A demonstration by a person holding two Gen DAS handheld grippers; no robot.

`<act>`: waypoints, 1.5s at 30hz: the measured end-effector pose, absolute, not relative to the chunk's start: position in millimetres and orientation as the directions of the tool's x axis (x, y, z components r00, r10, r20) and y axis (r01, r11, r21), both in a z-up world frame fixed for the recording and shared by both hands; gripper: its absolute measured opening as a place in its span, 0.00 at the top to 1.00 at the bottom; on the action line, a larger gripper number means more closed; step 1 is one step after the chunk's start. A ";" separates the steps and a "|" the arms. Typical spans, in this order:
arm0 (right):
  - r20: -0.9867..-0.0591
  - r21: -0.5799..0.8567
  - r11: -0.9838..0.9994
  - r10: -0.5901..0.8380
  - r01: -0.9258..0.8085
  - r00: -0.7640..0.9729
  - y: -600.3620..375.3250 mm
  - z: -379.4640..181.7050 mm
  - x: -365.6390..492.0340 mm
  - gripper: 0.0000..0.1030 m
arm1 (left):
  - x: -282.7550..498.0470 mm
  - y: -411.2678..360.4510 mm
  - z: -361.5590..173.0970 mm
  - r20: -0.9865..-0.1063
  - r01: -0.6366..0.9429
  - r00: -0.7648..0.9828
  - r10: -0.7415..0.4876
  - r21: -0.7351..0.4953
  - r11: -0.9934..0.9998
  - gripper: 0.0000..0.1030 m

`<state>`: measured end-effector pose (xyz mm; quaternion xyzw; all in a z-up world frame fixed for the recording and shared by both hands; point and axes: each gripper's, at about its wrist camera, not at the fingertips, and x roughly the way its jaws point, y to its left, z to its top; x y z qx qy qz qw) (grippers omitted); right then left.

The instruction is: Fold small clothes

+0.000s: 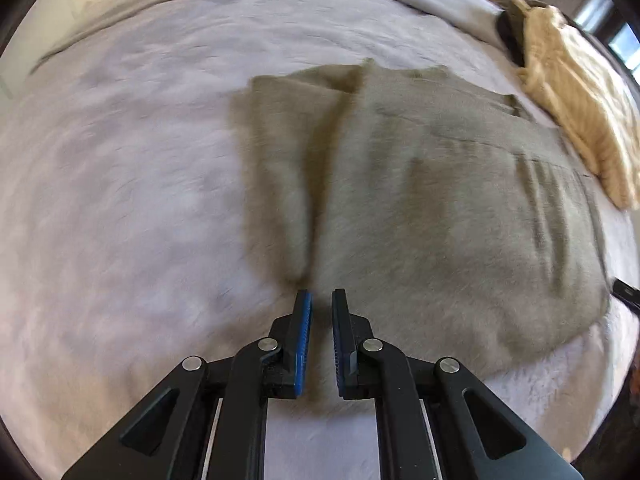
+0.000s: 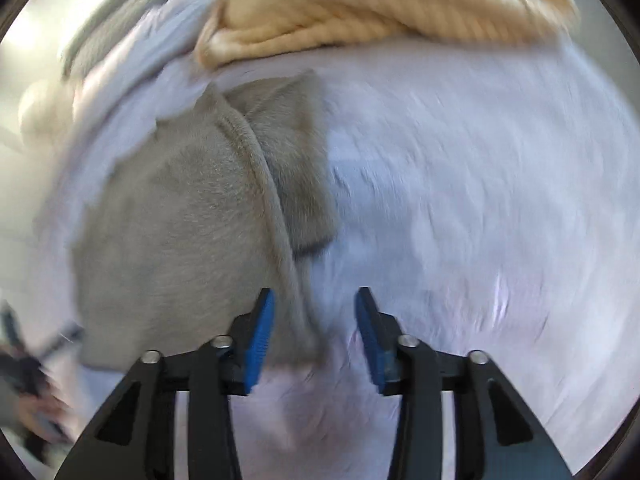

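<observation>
A grey-olive garment (image 1: pixel 420 200) lies flat on the bed, with one side panel (image 1: pixel 280 160) folded over along its left edge. My left gripper (image 1: pixel 321 300) hovers over the garment's near edge. Its jaws stand a narrow gap apart with nothing between the pads. In the right wrist view the same garment (image 2: pixel 180 232) fills the left half, and a ribbed hem (image 2: pixel 260 168) runs down toward my right gripper (image 2: pixel 316 304). That gripper is open wide above the hem, with the cloth lying below the pads and not pinched. Both views are motion-blurred.
A pale lilac bedspread (image 1: pixel 120 180) covers the bed (image 2: pixel 480 200). A cream knitted piece (image 1: pixel 568 100) lies just beyond the garment (image 2: pixel 380 8). A blurred hand with a dark tool (image 2: pixel 24 360) shows at the lower left of the right wrist view.
</observation>
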<state>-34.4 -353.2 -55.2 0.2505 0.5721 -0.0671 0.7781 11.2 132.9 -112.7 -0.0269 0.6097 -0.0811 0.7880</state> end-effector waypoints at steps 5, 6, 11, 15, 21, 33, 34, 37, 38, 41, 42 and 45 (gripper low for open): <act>-0.799 0.601 0.574 0.430 0.557 0.419 -364.3 -87.1 -63.5 0.47 | -9.1 155.7 -99.1 -0.940 -0.024 0.270 -0.210 -0.225 0.974 0.19; -0.791 0.612 0.542 0.438 0.576 0.427 -364.7 -91.6 -64.0 0.45 | -10.4 157.2 -99.2 -0.941 -0.036 0.265 -0.212 -0.229 0.973 0.19; -0.820 0.573 0.556 0.391 0.602 0.419 -359.1 -94.1 -51.4 0.86 | -15.4 156.8 -102.9 -0.947 -0.059 0.243 -0.210 -0.230 0.971 0.19; -0.895 0.429 0.734 0.265 0.526 0.359 -350.0 -73.8 -43.2 0.88 | -21.0 155.5 -99.3 -0.945 -0.037 0.257 -0.202 -0.219 0.975 0.19; -0.921 0.382 0.734 0.258 0.561 0.290 -354.6 -86.3 -44.3 0.87 | -29.4 156.1 -110.5 -0.964 -0.037 0.221 -0.149 -0.161 0.986 0.22; -0.886 0.435 0.837 0.331 0.332 0.324 -272.3 -43.4 -24.9 0.82 | -19.6 144.5 -116.3 -0.922 0.004 0.103 -0.373 -0.375 0.927 0.52; -0.886 0.437 0.838 0.337 0.328 0.319 -266.0 -46.3 -20.5 0.82 | -19.4 141.6 -119.8 -0.923 0.012 0.100 -0.371 -0.372 0.928 0.58; -0.893 0.400 0.873 0.301 0.280 0.334 -249.8 -43.4 -6.2 0.82 | -19.5 140.6 -110.8 -0.925 0.051 0.144 -0.352 -0.348 0.936 0.94; -0.900 0.375 0.890 0.281 0.259 0.334 -244.4 -42.6 -2.6 0.82 | -21.6 142.7 -107.2 -0.919 0.050 0.161 -0.361 -0.358 0.932 0.94; -0.929 0.290 0.930 0.217 0.224 0.301 -241.1 -49.1 0.4 0.82 | -29.7 149.2 -108.1 -0.922 0.056 0.167 -0.349 -0.344 0.937 0.94; -0.939 0.268 0.935 0.200 0.234 0.279 -242.1 -55.5 1.7 0.82 | -32.3 150.0 -114.2 -0.927 0.053 0.151 -0.343 -0.339 0.939 0.94; -0.958 0.258 0.918 0.203 0.301 0.202 -255.6 -80.2 -5.6 0.83 | -43.3 149.5 -133.2 -0.937 0.062 0.134 -0.321 -0.316 0.947 0.94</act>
